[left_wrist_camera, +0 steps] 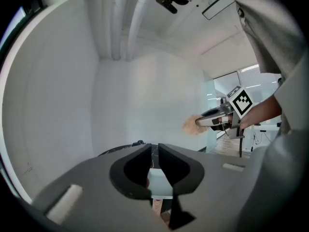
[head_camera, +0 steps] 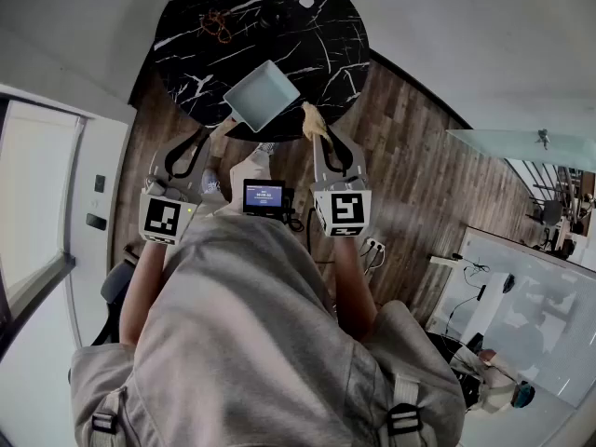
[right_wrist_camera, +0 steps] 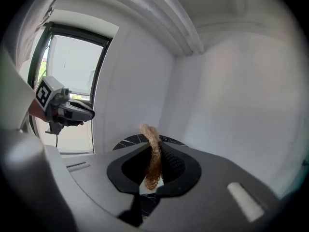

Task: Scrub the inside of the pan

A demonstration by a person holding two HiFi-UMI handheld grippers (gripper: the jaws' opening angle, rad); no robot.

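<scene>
In the head view a pale grey square pan (head_camera: 264, 94) hangs over the near edge of the round black marble table (head_camera: 317, 45). My left gripper (head_camera: 216, 136) holds it from the lower left by its handle. In the left gripper view the jaws stand nearly together, with the pale handle (left_wrist_camera: 159, 182) pinched between them. My right gripper (head_camera: 321, 138) is shut on a tan fibrous scrubber (head_camera: 312, 119), which sits just right of the pan, outside it. In the right gripper view the scrubber (right_wrist_camera: 153, 153) sticks up between the jaws.
On the far part of the table lie an orange tangle (head_camera: 217, 24) and a small white object (head_camera: 306, 2). A small screen device (head_camera: 264, 196) hangs on the person's chest. Wooden floor (head_camera: 410, 175) surrounds the table. A glass desk (head_camera: 521, 147) stands at the right.
</scene>
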